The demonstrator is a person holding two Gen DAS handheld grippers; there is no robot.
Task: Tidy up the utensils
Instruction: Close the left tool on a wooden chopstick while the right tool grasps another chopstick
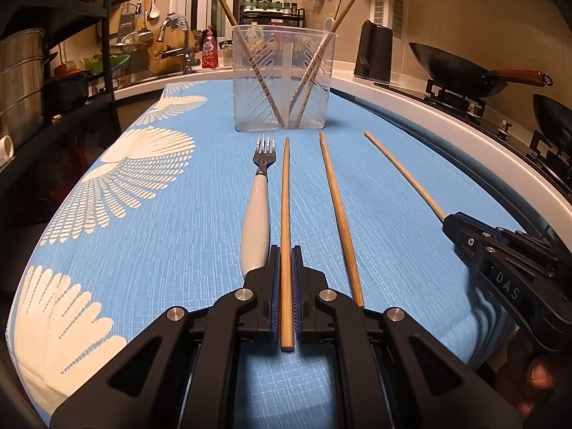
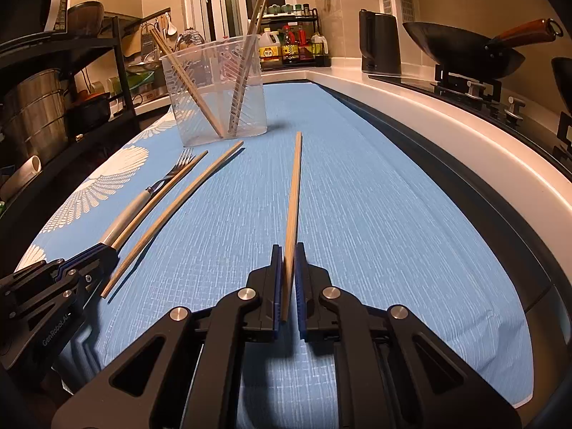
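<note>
My left gripper (image 1: 285, 248) is shut on the near end of a wooden chopstick (image 1: 285, 186) that lies on the blue cloth and points at the clear plastic holder (image 1: 282, 82). A white-handled fork (image 1: 256, 200) lies just left of it, and a loose chopstick (image 1: 338, 211) just right. My right gripper (image 2: 289, 247) is shut on another chopstick (image 2: 295, 182), whose far end angles toward the holder (image 2: 214, 96). The holder has several chopsticks and a white spoon (image 1: 328, 25) standing in it. Each gripper shows in the other's view: right gripper (image 1: 447, 218), left gripper (image 2: 107, 249).
The blue patterned cloth (image 1: 143, 243) covers the worktop. A white counter edge (image 2: 447, 136) curves along the right, with a stove, a wok (image 1: 454, 68) and a black kettle (image 1: 373, 52) behind it. Dark shelving with steel pots (image 1: 21, 82) stands to the left, and a sink at the back.
</note>
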